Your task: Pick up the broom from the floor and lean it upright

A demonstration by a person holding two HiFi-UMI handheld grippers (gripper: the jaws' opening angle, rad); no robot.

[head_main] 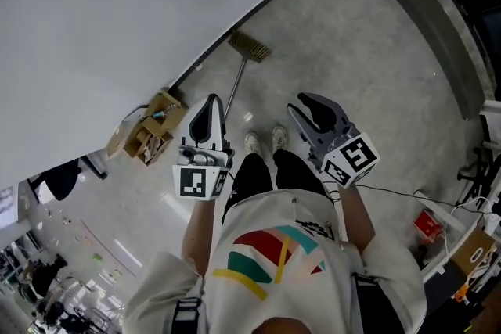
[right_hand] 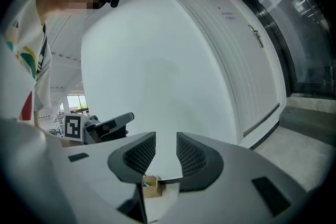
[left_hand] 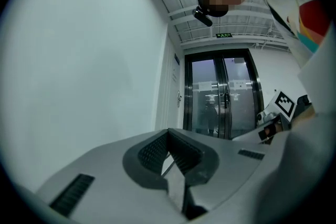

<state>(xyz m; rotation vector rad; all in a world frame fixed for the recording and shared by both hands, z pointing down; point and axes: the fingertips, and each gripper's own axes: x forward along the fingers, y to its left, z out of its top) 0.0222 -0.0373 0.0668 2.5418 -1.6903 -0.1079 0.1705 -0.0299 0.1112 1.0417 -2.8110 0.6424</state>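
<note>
The broom [head_main: 239, 74] lies on the grey floor by the white wall, its straw head [head_main: 250, 48] at the far end and its thin handle running toward my feet. My left gripper [head_main: 211, 102] hovers over the near end of the handle, well above the floor. Its tips [left_hand: 169, 132] meet and it is shut, with nothing held. My right gripper [head_main: 304, 104] is held to the right of the broom, above my shoes. Its jaws [right_hand: 166, 149] stand apart, open, with nothing between them. Both grippers are far from the broom.
A cardboard box [head_main: 151, 131] with small items sits on the floor by the wall, left of the broom; it also shows through the right jaws' gap as the box [right_hand: 149, 186]. Glass doors [left_hand: 223, 94] stand ahead. A red object [head_main: 427, 224] and cables lie at the right.
</note>
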